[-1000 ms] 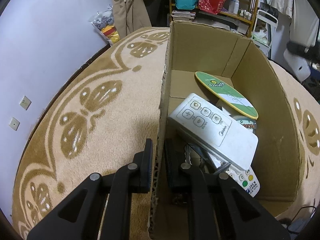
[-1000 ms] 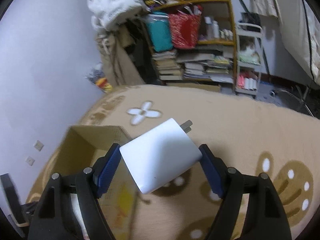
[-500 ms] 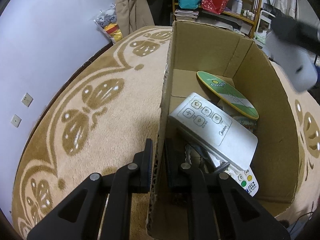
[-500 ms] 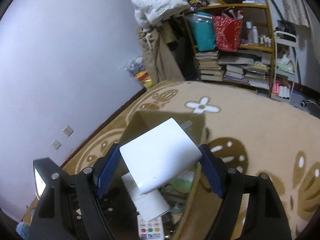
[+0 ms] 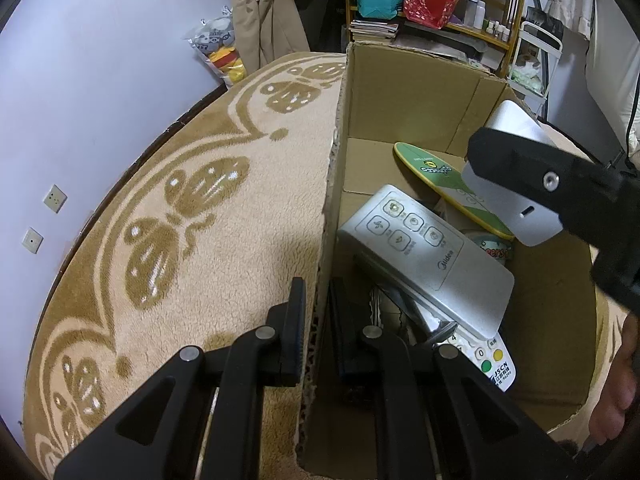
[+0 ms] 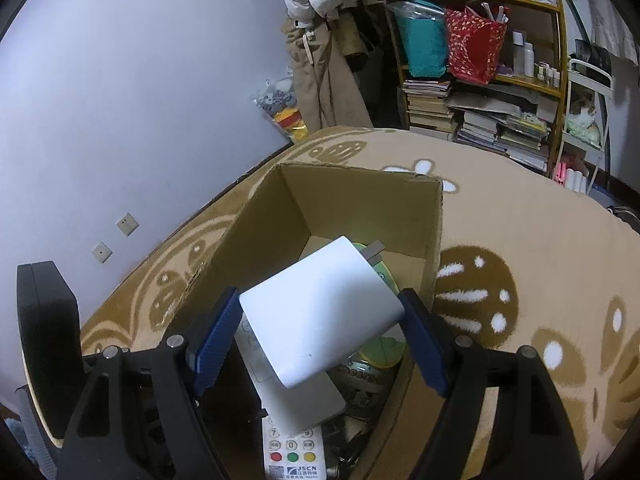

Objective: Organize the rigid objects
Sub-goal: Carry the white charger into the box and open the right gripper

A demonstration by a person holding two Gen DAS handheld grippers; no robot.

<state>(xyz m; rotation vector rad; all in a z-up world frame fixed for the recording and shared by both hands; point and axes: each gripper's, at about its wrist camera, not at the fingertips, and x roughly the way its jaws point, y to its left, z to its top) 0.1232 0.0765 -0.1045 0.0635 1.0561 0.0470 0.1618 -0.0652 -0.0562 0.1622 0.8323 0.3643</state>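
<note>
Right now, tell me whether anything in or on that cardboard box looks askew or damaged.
The cardboard box has a ragged, torn top edge along its far wall. Inside, the white remote lies tilted atop other items, and the green oval board leans at a slant. Nothing spilled.

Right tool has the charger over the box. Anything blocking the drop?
No lid or flap shows over the cardboard box. The white charger in the right tool hangs above its open top. Under it lie a white remote and a green oval board, so it would land on those.
</note>
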